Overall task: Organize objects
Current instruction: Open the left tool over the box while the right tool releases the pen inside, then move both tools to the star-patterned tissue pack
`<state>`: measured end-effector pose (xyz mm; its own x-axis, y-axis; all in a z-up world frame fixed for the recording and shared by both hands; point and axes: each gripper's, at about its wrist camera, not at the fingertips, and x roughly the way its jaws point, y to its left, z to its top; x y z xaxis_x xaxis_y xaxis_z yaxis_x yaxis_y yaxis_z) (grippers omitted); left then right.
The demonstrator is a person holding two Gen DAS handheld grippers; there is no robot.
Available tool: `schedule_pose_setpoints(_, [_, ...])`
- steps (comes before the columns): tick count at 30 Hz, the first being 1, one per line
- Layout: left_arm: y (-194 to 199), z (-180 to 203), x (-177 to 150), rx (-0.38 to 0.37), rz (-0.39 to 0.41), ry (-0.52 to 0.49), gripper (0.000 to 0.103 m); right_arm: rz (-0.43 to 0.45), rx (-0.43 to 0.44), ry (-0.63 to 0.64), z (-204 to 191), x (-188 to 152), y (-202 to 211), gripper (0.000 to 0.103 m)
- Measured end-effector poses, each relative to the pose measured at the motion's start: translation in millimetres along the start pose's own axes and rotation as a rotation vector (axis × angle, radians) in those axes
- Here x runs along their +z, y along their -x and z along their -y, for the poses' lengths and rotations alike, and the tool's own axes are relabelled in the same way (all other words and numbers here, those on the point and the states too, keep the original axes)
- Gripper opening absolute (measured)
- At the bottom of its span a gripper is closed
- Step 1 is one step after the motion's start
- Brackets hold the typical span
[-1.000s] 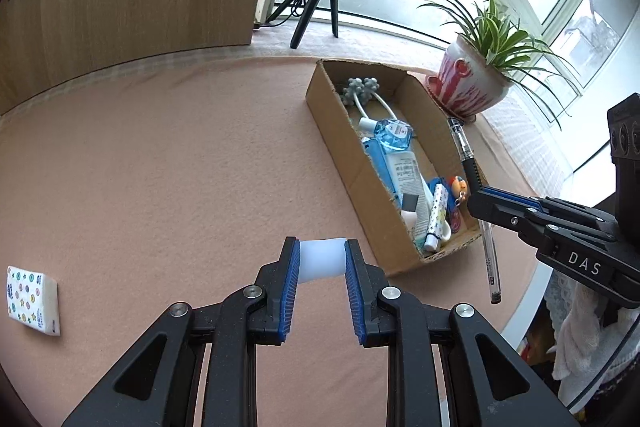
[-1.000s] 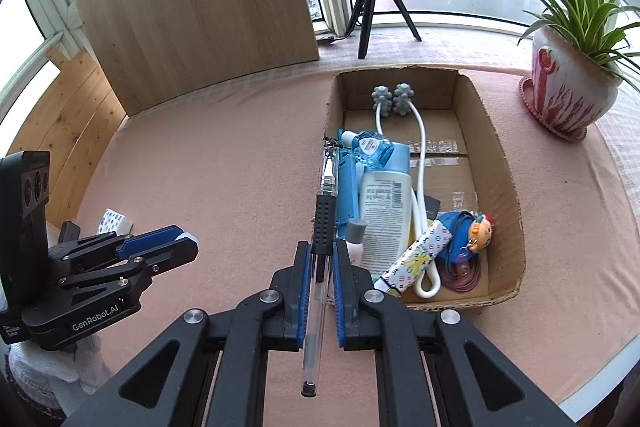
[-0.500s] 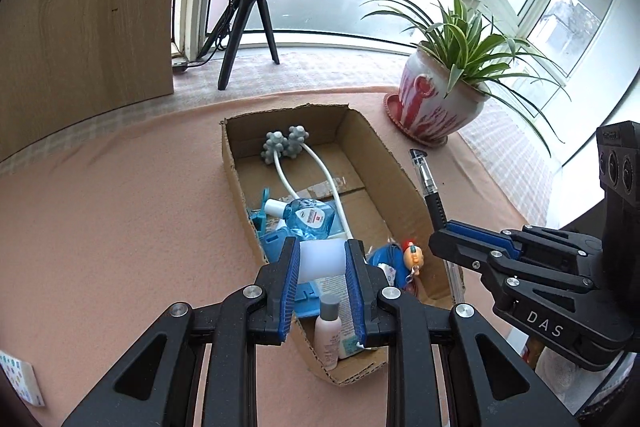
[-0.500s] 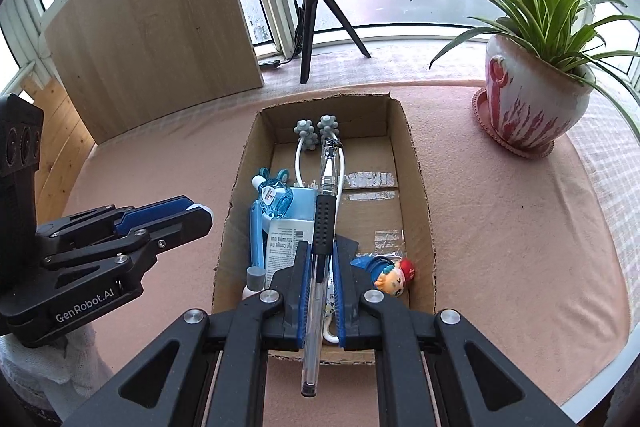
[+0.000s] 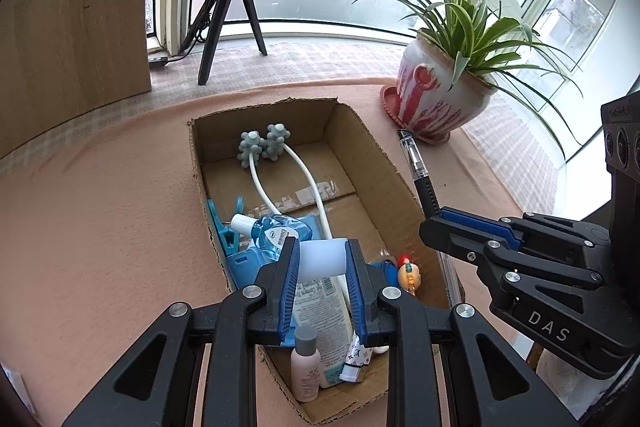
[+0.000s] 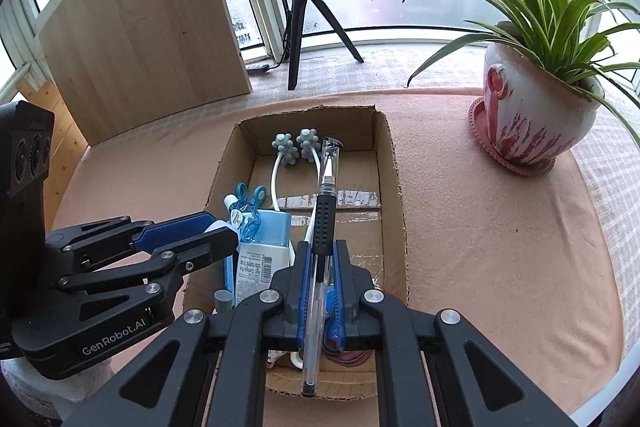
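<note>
Got a white cylinder-ish thing (image 5: 322,258) pinched in my left gripper (image 5: 322,277) and a clear pen (image 6: 320,247) with a black grip clamped in my right gripper (image 6: 319,269), both hanging over the cardboard box (image 6: 394,195). The near end's already jammed with bottles, so I'd ease forward and let go low over the bare floor (image 6: 356,167). The pen should go in flat, lengthwise, so it doesn't bounce out.

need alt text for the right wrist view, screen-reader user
The right gripper clamps a clear pen lengthwise above an open cardboard box holding toiletries and a massager. The left gripper, at left, holds a white object over the same box; a potted plant stands at right.
</note>
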<state>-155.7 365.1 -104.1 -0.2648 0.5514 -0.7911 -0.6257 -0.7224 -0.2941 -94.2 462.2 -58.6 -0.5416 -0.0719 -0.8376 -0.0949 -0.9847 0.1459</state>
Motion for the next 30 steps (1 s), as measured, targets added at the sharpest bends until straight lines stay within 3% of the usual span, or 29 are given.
schedule_pose_setpoints(5, [-3.3,1.5,0.6,0.000,-0.008,-0.003,0.028,-0.002,0.004,0.003,1.8,0.6,-1.3,0.010])
schedule_pose_setpoints(7, [-4.7,3.1,1.0,0.010,-0.012,-0.006,0.034,0.000,0.010,0.005,2.2,1.2,-0.5,0.010])
schedule_pose_setpoints(8, [-5.1,3.5,0.9,0.011,-0.016,-0.006,0.035,0.004,0.009,0.004,2.7,1.5,0.8,0.013])
schedule_pose_setpoints(11, [-5.2,4.2,0.5,0.012,-0.019,-0.007,0.040,0.032,-0.005,0.001,3.3,1.9,7.3,0.036])
schedule_pose_setpoints(12, [-5.1,4.0,0.2,0.012,-0.020,-0.006,0.046,0.041,-0.009,0.000,3.4,2.1,9.6,0.041])
schedule_pose_setpoints(30, [27.0,-19.5,-15.8,0.019,0.002,0.031,0.049,0.057,-0.001,-0.024,-13.7,-1.7,24.9,0.046])
